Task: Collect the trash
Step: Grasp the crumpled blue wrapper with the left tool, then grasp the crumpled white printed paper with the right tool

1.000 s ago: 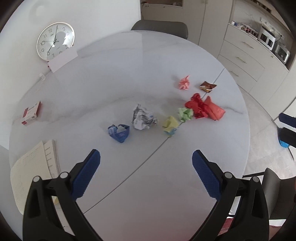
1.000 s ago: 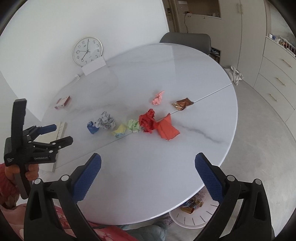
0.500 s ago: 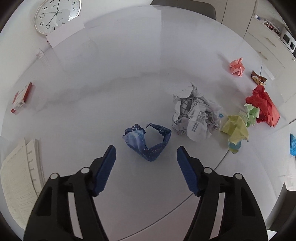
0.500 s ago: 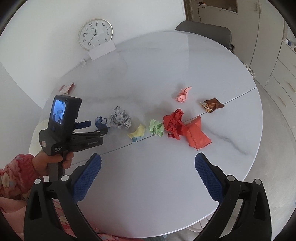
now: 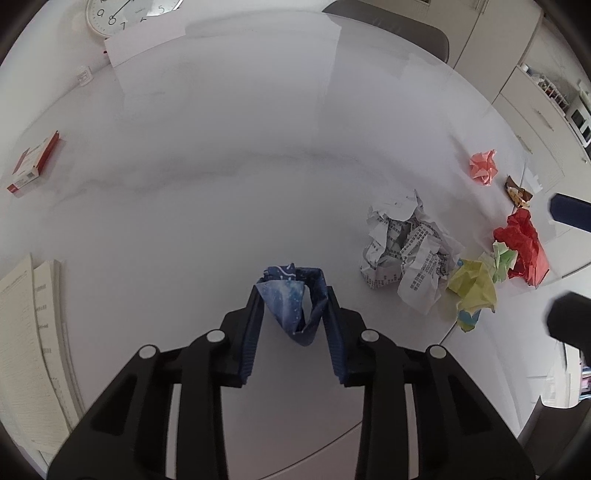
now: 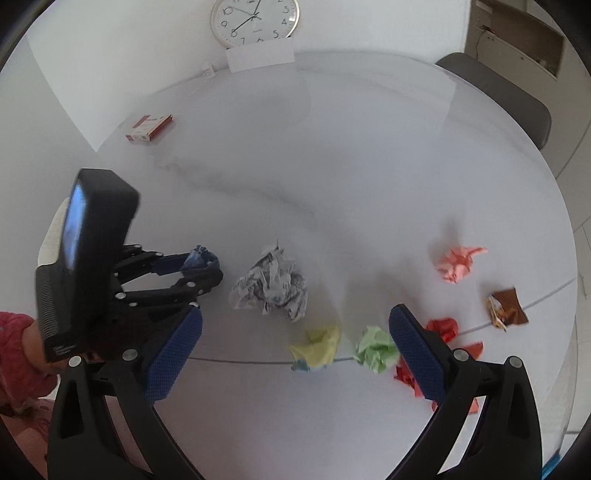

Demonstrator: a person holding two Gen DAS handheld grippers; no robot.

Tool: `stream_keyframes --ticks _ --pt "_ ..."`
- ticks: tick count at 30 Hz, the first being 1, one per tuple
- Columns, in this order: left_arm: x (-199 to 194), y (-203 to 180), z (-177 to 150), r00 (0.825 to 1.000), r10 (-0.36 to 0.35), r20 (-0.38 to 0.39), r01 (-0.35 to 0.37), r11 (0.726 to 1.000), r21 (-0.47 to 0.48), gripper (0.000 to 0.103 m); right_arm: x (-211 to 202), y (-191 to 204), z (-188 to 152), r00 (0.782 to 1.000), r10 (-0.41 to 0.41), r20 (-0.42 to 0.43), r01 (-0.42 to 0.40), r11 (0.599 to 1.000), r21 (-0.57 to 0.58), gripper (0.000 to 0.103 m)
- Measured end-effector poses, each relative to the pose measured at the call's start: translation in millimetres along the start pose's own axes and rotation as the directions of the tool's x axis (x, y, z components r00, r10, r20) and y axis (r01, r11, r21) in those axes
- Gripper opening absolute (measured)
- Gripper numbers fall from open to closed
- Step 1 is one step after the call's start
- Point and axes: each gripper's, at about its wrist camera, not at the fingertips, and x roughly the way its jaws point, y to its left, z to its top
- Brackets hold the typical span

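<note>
My left gripper [image 5: 293,295] is shut on a crumpled blue wrapper [image 5: 293,301], low over the white round table [image 5: 221,184]; it also shows in the right wrist view [image 6: 201,264]. Right of it lie a crumpled printed receipt [image 5: 404,247], a yellow paper ball [image 5: 472,286], a green paper ball [image 5: 503,258], red paper [image 5: 524,242], a pink paper ball [image 5: 483,166] and a brown wrapper [image 5: 517,190]. My right gripper [image 6: 295,347] is open and empty, hovering above the yellow ball [image 6: 317,345] and green ball [image 6: 375,347].
A red-and-white box [image 5: 33,162] lies at the table's far left. Papers [image 5: 26,332] lie at the near left edge. A wall clock [image 6: 255,20] and a white card [image 6: 260,55] stand at the back. A grey chair [image 6: 498,96] and cabinets stand beyond the table.
My left gripper has moved down onto the blue wrapper and closed on it. My right gripper has moved forward and down over the yellow and green balls, still open.
</note>
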Motion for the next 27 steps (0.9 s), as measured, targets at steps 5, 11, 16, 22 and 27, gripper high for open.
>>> stream_keyframes --ticks 5,11,16,22,27 --pt "-33 14 -15 0.997 0.060 0.046 -0.059 0.998 -0.020 0.032 42 4 20 0.999 -0.009 -0.041 0.008 1.000 -0.012 0.100" --pt "-66 46 -23 0.991 0.103 0.088 -0.095 0.992 -0.088 0.032 75 10 25 0.994 -0.032 -0.107 0.032 0.999 -0.008 0.095" --pt "-76 57 -25 0.990 0.105 0.094 -0.095 0.990 -0.106 0.032 87 19 21 0.988 -0.074 -0.136 0.072 0.997 -0.019 0.066" --pt "-81 56 -29 0.990 0.091 0.107 -0.084 0.994 -0.066 0.032 86 19 19 0.989 -0.079 -0.124 0.083 0.996 0.025 0.049" --pt "-88 48 -25 0.990 0.078 0.120 -0.078 0.997 -0.007 0.032 66 11 16 0.995 -0.038 -0.091 0.048 0.993 0.106 0.049"
